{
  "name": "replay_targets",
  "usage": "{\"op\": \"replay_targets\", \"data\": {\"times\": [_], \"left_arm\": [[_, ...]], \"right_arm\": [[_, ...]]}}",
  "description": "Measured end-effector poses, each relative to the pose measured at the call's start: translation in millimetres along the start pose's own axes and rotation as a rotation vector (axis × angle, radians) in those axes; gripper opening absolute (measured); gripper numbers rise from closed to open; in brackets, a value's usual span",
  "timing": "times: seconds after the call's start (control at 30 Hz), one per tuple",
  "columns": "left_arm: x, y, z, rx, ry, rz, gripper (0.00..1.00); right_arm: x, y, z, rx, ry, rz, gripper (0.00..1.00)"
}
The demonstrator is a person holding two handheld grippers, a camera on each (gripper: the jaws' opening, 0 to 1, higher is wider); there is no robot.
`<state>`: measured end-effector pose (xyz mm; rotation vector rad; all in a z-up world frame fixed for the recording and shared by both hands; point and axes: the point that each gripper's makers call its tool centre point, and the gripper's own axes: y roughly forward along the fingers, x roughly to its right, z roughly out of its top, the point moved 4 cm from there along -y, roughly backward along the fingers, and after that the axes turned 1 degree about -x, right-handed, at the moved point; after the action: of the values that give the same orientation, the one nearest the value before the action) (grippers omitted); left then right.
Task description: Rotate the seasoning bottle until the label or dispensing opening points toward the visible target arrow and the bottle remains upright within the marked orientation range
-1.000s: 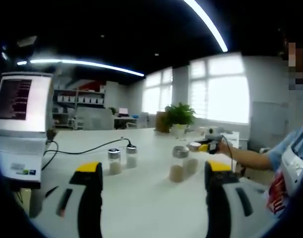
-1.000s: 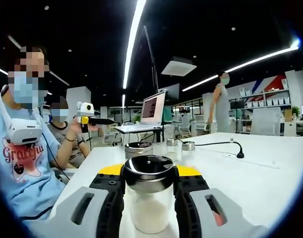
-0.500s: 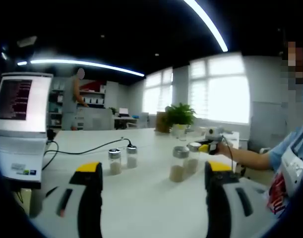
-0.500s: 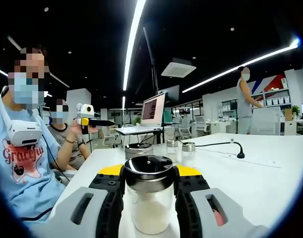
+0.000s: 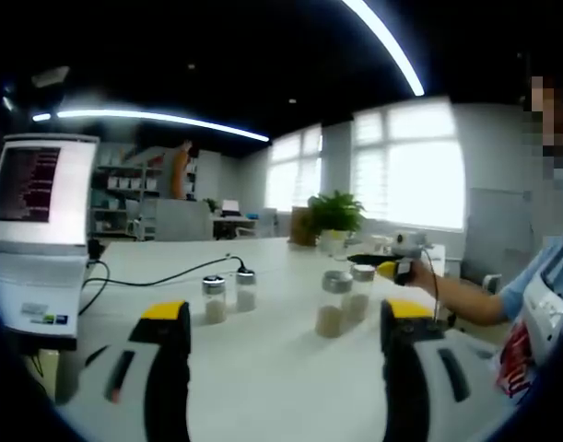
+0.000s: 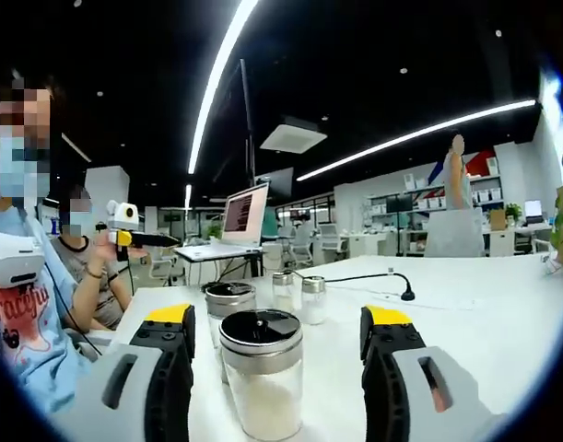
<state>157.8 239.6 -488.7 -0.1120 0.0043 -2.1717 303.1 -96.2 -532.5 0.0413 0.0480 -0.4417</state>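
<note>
Your right gripper has its jaws apart, either side of the bottle, not touching it. Bottle stands upright on the counter. Left gripper jaws apart, holding nothing. No arrow or label visible, so can't tell if rotation is finished.

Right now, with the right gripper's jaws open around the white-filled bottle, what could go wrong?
The seasoning bottle sits nearer the left jaw of the right gripper, so closing could shove it off-centre or tip it. A second jar stands close behind and could get knocked. No target arrow is visible to confirm orientation.
</note>
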Motion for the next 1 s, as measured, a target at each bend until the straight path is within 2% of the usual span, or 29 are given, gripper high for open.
{"op": "replay_targets", "data": {"times": [0.07, 0.1, 0.27, 0.3, 0.33, 0.37, 0.4, 0.47, 0.53, 0.6, 0.7, 1.0], "left_arm": [[0.8, 0.4, 2.8, 0.022, -0.009, -0.003, 0.90], [0.9, 0.1, 3.7, 0.028, -0.014, -0.006, 0.90], [-0.5, -0.7, 3.2, 0.021, -0.013, -0.006, 0.90], [-0.8, -0.6, 3.1, 0.021, -0.013, -0.004, 0.90], [-1.2, 0.1, 2.7, 0.019, -0.014, -0.003, 0.90], [-1.8, 0.9, 2.4, 0.017, -0.014, -0.003, 0.90], [-2.0, 1.6, 1.8, 0.013, -0.013, -0.005, 0.90], [-2.7, 1.1, 0.2, 0.006, -0.012, -0.017, 0.90], [-6.4, -0.1, 0.6, 0.015, -0.028, 0.000, 0.90], [-7.2, -1.0, 0.2, 0.010, -0.022, 0.007, 0.90], [-6.1, -3.2, 2.3, 0.019, -0.019, 0.004, 0.90], [-6.6, -2.3, 2.3, 0.017, -0.018, 0.006, 0.90]], "right_arm": [[1.3, 1.5, -2.8, -0.003, -0.006, -0.098, 0.72], [1.5, 1.2, -3.8, -0.011, -0.037, -0.140, 0.72], [-1.7, -3.3, 0.4, 0.021, -0.069, -0.331, 0.71], [-2.7, -4.4, 3.9, 0.058, -0.059, -0.383, 0.71], [-1.4, -7.0, 5.9, 0.076, -0.075, -0.470, 0.71], [-4.2, -9.3, 8.4, 0.089, -0.127, -0.563, 0.70], [-7.8, -8.5, 10.7, 0.107, -0.141, -0.582, 0.69], [-17.2, -7.7, 14.2, 0.148, -0.109, -0.622, 0.67], [-25.0, -6.1, 16.4, 0.162, -0.110, -0.656, 0.67], [-28.1, -5.9, 14.2, 0.135, -0.124, -0.707, 0.67], [-29.3, -7.3, 11.3, 0.130, -0.118, -0.778, 0.63], [-31.9, 4.0, 0.9, 0.084, -0.123, -0.846, 0.59]]}}
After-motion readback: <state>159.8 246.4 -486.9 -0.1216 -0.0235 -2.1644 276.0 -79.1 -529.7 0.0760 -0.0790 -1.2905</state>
